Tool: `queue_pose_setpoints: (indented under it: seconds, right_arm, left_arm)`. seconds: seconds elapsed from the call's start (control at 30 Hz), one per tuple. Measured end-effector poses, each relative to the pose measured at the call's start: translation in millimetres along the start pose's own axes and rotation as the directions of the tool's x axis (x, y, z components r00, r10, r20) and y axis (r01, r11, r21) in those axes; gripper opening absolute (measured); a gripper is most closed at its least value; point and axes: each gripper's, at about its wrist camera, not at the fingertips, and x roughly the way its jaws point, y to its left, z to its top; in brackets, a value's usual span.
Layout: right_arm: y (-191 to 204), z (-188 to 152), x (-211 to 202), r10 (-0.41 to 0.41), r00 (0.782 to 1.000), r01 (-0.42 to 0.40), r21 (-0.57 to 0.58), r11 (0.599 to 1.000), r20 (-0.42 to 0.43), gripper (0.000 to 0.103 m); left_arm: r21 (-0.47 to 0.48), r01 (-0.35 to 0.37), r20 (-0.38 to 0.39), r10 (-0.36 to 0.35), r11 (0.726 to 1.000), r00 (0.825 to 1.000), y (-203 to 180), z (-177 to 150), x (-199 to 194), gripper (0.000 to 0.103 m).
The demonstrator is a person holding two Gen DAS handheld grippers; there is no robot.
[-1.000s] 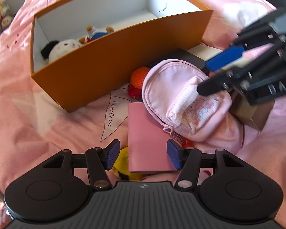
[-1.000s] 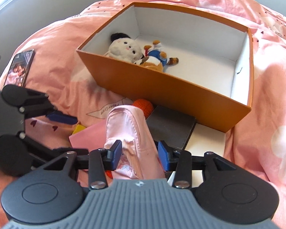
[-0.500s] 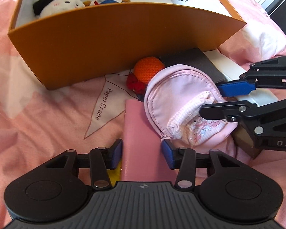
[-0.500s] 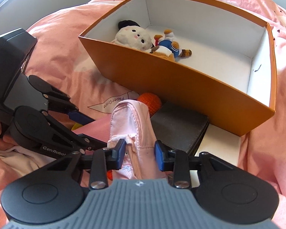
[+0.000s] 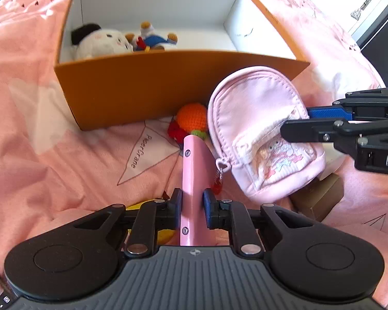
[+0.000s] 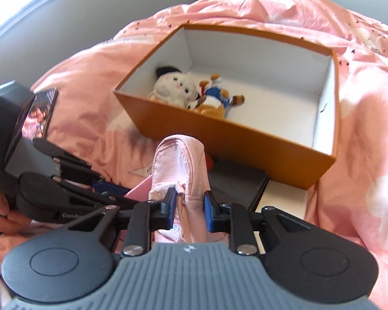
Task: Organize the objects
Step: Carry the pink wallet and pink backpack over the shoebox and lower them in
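The jaws of my left gripper are closing, and their pads press on a pink flat wallet that stands on edge, tilted up off the bedding. My right gripper is shut on a small pink backpack, pinching its front pocket. In the left wrist view the backpack hangs just in front of the orange box, with the right gripper reaching in from the right. The box holds a white plush and a blue-dressed duck toy.
An orange crochet toy lies against the box wall on the pink bedding. A yellow object peeks out under my left gripper. A brown carton, a dark wallet and a white box lie nearby. A phone lies at the left.
My left gripper closed on the pink wallet and tipped it from flat onto its edge. My right gripper closed on the backpack and raised it toward the box.
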Motion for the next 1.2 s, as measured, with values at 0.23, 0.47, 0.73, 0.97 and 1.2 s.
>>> queue_pose_setpoints:
  seconds: [0.23,0.47,0.73,0.97,1.2]
  right_arm:
    - [-11.0,12.2,-30.1,-0.021,0.995,0.013,0.081,0.997,0.096,0.023]
    - [-31.9,36.9,-60.1,-0.061,0.976,0.025,0.173,0.985,0.210,0.022]
    - [-59.0,72.0,-72.2,-0.208,0.937,0.134,0.262,0.956,0.279,0.022]
    - [-77.1,90.4,-47.1,-0.268,0.929,0.191,0.290,0.938,0.255,0.022]
    - [-94.1,100.3,-18.4,-0.282,0.935,0.211,0.303,0.929,0.213,0.022]
  left_arm:
    - [-0.049,0.030,0.122,-0.024,0.998,0.992,-1.2,13.6,-41.6,0.018]
    - [-0.066,0.101,0.294,-0.078,0.993,0.953,-2.1,53.9,-83.7,0.018]
    - [-0.168,0.183,0.376,-0.109,0.969,0.920,5.7,122.1,-60.2,0.018]
    - [-0.257,0.257,0.292,-0.178,0.932,0.940,16.6,149.9,-0.9,0.018]
    - [-0.325,0.219,0.181,-0.167,0.920,0.969,24.6,148.9,50.5,0.018]
